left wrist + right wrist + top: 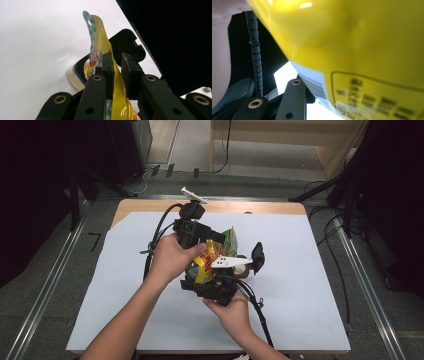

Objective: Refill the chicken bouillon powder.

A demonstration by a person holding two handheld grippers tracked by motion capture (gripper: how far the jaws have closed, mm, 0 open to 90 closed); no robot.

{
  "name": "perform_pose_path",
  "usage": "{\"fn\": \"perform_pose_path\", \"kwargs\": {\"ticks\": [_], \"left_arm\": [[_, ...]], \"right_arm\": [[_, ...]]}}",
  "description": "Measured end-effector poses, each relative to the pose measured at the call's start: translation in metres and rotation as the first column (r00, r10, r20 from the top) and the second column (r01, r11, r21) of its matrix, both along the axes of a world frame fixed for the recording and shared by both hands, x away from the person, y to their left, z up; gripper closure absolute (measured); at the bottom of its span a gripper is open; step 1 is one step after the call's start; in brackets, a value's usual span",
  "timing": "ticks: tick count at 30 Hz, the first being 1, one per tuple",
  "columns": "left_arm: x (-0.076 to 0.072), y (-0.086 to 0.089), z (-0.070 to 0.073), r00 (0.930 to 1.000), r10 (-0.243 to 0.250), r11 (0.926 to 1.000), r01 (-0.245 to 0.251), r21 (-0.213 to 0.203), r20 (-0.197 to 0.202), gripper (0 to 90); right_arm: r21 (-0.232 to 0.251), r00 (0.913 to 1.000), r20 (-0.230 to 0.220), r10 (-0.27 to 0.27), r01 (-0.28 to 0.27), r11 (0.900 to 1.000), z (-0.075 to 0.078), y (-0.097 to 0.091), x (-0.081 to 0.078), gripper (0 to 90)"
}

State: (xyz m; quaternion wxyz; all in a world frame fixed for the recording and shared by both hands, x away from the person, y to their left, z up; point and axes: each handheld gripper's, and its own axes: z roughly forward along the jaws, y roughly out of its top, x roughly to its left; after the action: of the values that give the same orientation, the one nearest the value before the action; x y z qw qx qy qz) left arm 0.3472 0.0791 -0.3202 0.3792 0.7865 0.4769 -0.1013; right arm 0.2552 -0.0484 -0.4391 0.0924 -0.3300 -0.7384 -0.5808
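Centrally, a white sheet is spread over the table. Above its middle, a yellow snack bag is clenched by the left gripper; at six o'clock, the right gripper is pressed against it, grip state unclear.

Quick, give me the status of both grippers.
Left gripper: shut on the yellow snack packet.
Right gripper: against the same packet, jaws hidden behind it; cannot tell whether it grips.
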Motion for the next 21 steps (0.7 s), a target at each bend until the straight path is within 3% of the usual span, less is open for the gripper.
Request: {"fn": "perform_pose_path", "kwargs": {"ticks": [21], "left_arm": [[-0.0017, -0.0025, 0.0003, 1.0000, -0.005, 1.0000, 0.005, 0.001, 0.000, 81.5]], "right_arm": [[-0.006, 0.9999, 0.011, -0.003, 0.004, 1.0000, -0.0024, -0.0001, -0.0008, 71.5]]}}
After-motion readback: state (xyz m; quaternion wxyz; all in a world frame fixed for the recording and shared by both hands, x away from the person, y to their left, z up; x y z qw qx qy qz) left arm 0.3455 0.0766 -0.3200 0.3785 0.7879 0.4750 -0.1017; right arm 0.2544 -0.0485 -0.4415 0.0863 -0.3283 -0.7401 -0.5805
